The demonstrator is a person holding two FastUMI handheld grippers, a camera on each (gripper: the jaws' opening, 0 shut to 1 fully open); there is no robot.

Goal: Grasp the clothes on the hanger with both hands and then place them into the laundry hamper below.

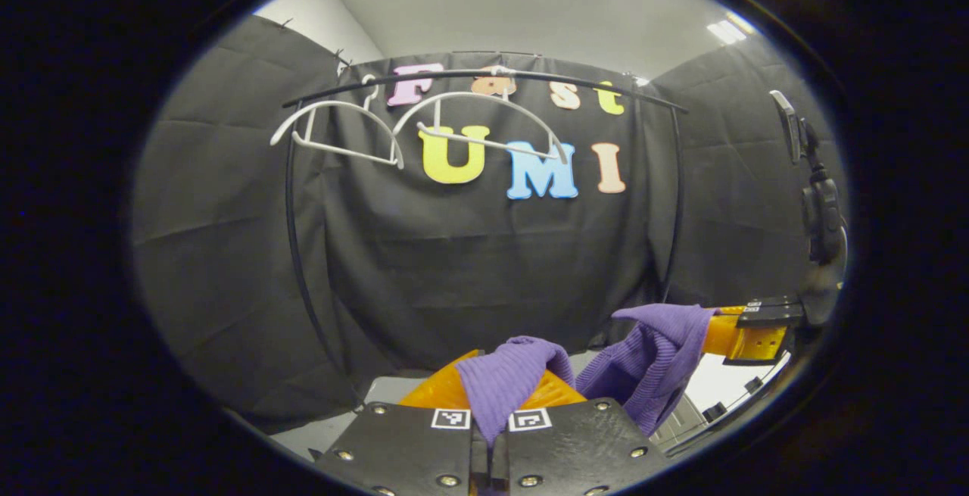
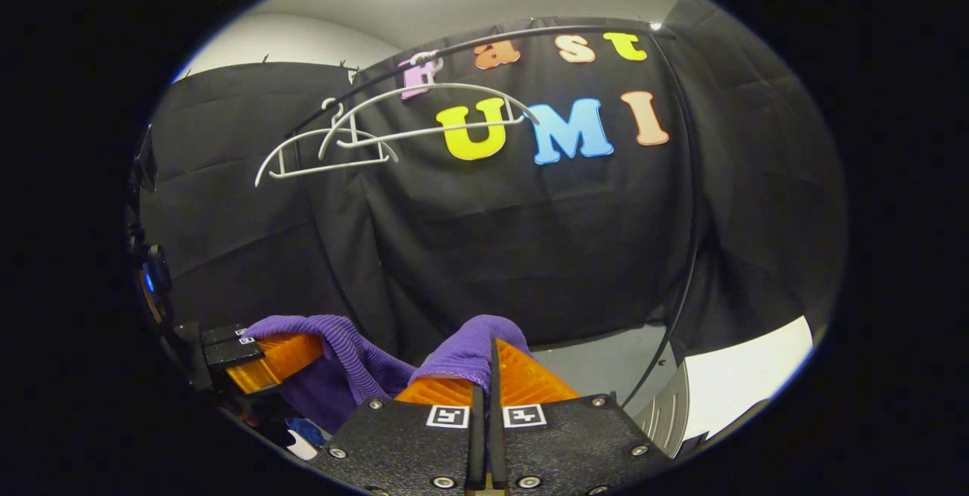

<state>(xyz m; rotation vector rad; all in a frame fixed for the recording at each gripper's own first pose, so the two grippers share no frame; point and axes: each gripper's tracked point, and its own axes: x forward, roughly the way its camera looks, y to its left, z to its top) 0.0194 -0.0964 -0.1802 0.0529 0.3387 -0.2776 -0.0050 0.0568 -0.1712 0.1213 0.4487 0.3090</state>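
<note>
A purple ribbed garment (image 1: 651, 360) stretches between my two grippers, off the hangers. In the left gripper view my left gripper (image 1: 488, 397) is shut on one bunched end of the purple garment, which bulges up over the orange fingers (image 1: 431, 391). The right gripper (image 1: 746, 333) shows at the right there, holding the other end. In the right gripper view my right gripper (image 2: 490, 379) is shut on a fold of the purple garment (image 2: 469, 348), and the left gripper (image 2: 257, 356) at the lower left holds the far end. Two bare white hangers (image 1: 484, 121) (image 2: 424, 113) hang on the black rail.
The black clothes rail (image 1: 484, 76) arches overhead, with its side poles (image 1: 299, 254) running down to the floor. A ribbed pale curved rim (image 2: 670, 413) shows at the lower right of the right gripper view. Grey floor (image 2: 613, 360) lies below the cloth wall.
</note>
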